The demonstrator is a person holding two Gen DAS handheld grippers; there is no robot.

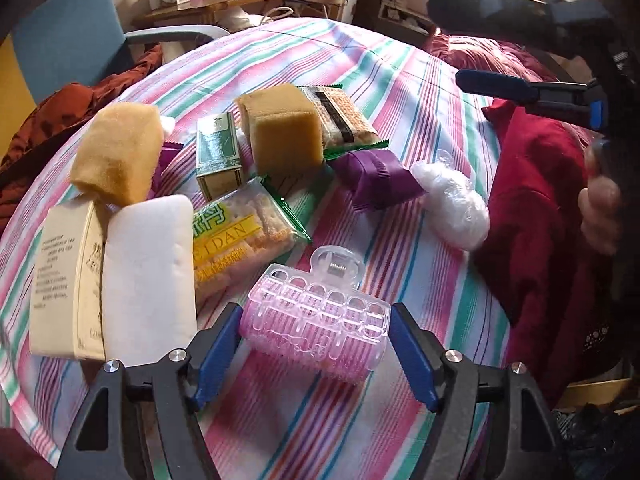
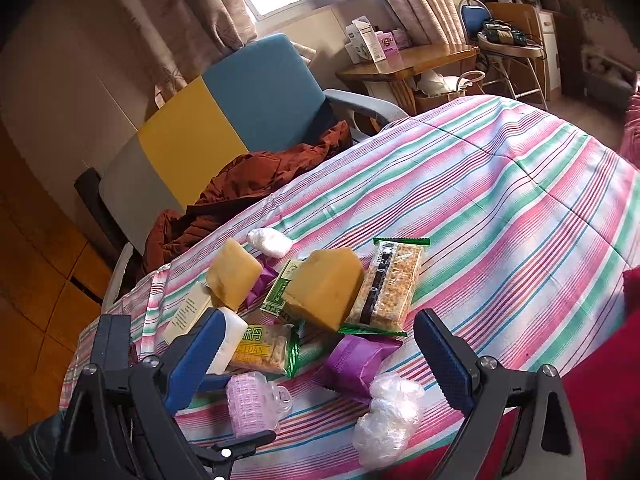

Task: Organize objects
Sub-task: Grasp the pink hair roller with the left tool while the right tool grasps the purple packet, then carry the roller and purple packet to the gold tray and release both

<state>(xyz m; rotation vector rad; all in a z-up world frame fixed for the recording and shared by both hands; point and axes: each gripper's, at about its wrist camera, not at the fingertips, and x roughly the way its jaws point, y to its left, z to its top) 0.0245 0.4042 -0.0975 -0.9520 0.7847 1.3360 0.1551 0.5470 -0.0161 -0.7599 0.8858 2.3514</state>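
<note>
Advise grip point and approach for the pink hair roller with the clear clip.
Grip the pink hair roller across its two flat ends, coming from above. It lies on its side on the striped bedspread, clear clip on top, and the open left gripper already brackets both ends; pads look slightly clear.

Pink hair roller [image 1: 316, 328], purple packet [image 1: 374, 178], tan sponge [image 1: 286, 130] on pink-green-white striped quilt [image 1: 420, 92]

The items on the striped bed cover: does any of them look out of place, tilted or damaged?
Nothing looks damaged or spilled. The items lie in a loose heap: one yellow sponge leans on the green box, another sits tilted on the cream box. The pink hair roller lies apart, between the open left gripper's fingers.
</note>
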